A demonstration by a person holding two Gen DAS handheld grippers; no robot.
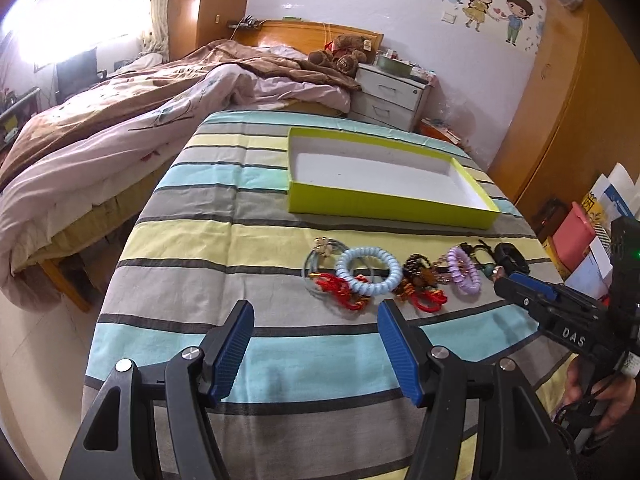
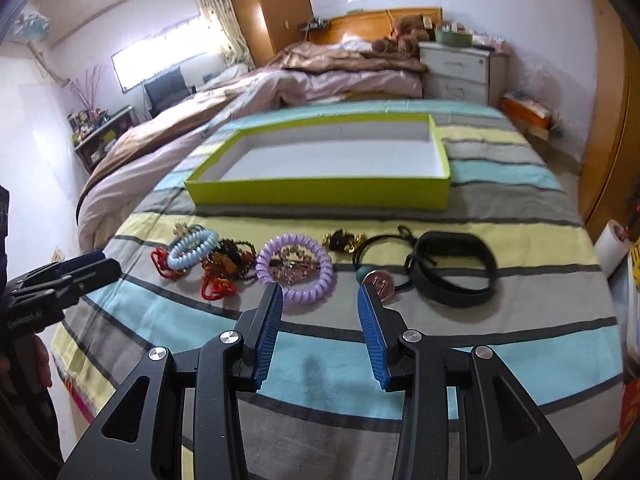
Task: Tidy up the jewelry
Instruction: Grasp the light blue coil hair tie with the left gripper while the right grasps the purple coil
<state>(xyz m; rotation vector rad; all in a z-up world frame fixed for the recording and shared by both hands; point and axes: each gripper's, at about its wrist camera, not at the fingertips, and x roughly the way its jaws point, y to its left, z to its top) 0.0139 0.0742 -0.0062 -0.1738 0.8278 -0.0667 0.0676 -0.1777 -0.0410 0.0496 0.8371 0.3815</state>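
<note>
both grippers' fingers [image 2: 269, 320] spread, jewelry [image 2: 294, 268] just ahead.

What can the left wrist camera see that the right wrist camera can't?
Only the left wrist view shows the teddy bear plainly, the whole cartoon wall sticker and the right claw. Only the right wrist view shows the black band clearly and the left claw. Both show the green box, blue coil bracelet and purple coil bracelet.
</note>
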